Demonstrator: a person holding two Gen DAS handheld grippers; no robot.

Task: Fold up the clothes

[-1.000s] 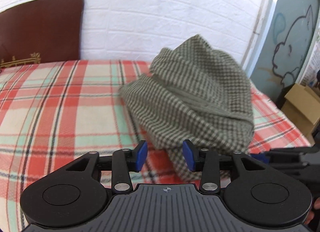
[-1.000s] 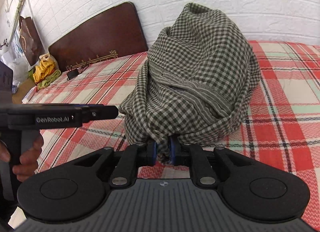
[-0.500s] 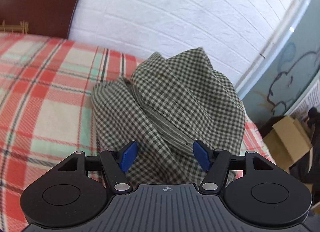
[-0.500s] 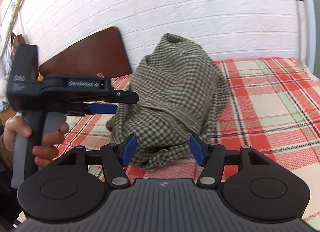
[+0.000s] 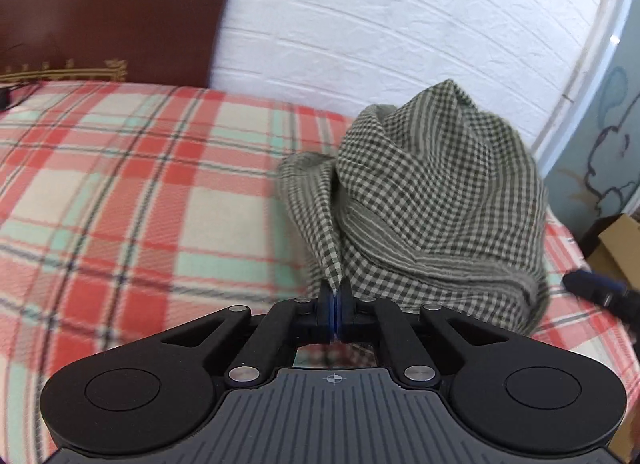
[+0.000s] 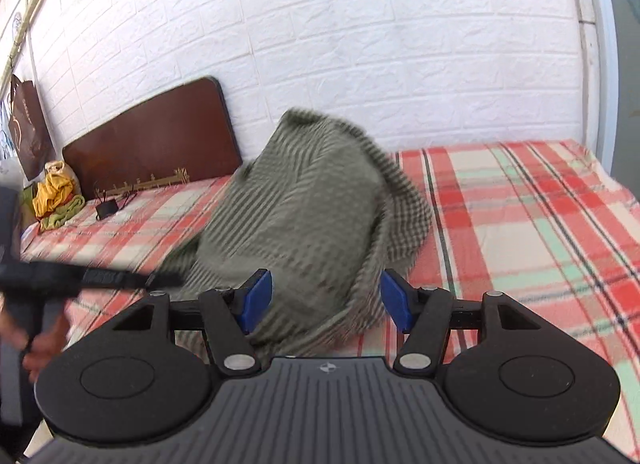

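One checked garment (image 5: 432, 200) heaped at frame centre on the plaid bed (image 5: 120, 192); left claw (image 5: 335, 304) pinching its edge, right claw (image 6: 326, 300) spread.

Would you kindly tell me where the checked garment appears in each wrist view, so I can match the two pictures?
Left wrist: the checked garment is heaped right of centre, a corner pinched in the left gripper.
Right wrist: checked garment blurred at centre, beyond the open right gripper.
Shared landmark: brown headboard.
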